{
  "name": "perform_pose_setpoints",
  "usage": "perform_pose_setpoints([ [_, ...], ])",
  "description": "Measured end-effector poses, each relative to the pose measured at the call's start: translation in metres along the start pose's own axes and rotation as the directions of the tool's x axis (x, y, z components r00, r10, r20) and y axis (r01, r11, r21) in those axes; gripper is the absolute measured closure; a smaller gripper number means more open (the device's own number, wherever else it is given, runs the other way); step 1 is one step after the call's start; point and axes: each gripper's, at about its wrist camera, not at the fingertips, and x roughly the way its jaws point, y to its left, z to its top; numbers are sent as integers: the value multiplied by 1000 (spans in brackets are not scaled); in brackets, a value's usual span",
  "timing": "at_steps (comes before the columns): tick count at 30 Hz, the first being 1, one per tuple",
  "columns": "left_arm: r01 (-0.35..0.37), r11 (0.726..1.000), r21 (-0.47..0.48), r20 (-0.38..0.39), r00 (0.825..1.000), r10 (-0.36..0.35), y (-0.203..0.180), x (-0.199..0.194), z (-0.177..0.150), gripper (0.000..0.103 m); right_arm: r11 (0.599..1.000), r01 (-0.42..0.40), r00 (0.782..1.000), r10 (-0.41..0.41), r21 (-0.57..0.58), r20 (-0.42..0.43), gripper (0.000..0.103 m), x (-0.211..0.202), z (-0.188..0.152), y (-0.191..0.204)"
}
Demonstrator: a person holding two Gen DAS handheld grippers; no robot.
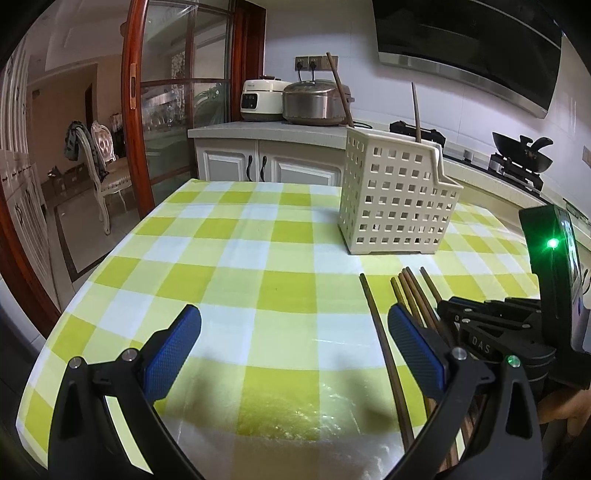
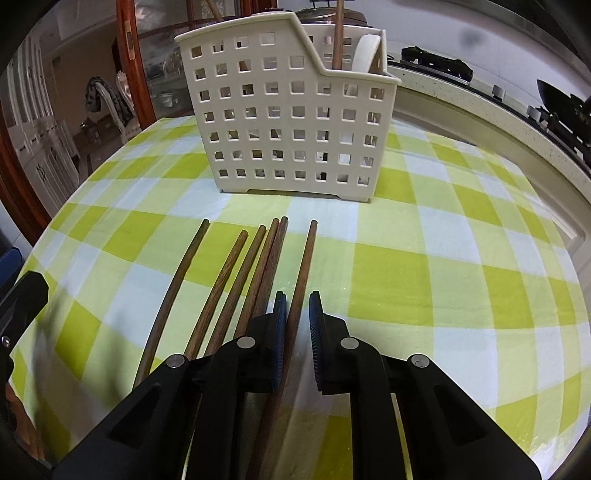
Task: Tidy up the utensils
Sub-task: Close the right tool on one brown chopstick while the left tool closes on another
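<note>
A cream perforated utensil basket stands on the green-checked tablecloth. A brown chopstick and a white spoon stick up inside it. Several loose brown chopsticks lie side by side in front of the basket. My right gripper points down at them with its jaws narrowed around the rightmost chopstick; thin slivers of cloth still show beside its blue pads. My left gripper hovers wide open over the cloth, with one chopstick lying just inside its right finger.
Two rice cookers sit on the counter behind the table. A stove with a black wok runs along the right. A wood-framed glass door and a chair are to the left, past the table's edge.
</note>
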Motion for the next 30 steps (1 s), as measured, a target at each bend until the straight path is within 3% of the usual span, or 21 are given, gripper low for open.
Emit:
perform_pose_setpoints([
  [14, 33, 998, 52, -123, 992, -26, -22, 23, 2, 7, 999, -21, 1000, 21, 35, 16, 97, -9, -5, -18],
  [20, 53, 997, 64, -207, 977, -39, -37, 47, 7, 37, 996, -61, 997, 57, 72, 54, 97, -25, -7, -36],
  [23, 68, 995, 78, -227, 973, -49, -48, 55, 8, 42, 993, -79, 995, 73, 87, 69, 97, -31, -8, -44],
  [30, 75, 992, 99, -274, 961, -46, -66, 75, 9, 65, 987, -123, 990, 115, 105, 77, 97, -36, -14, -56],
])
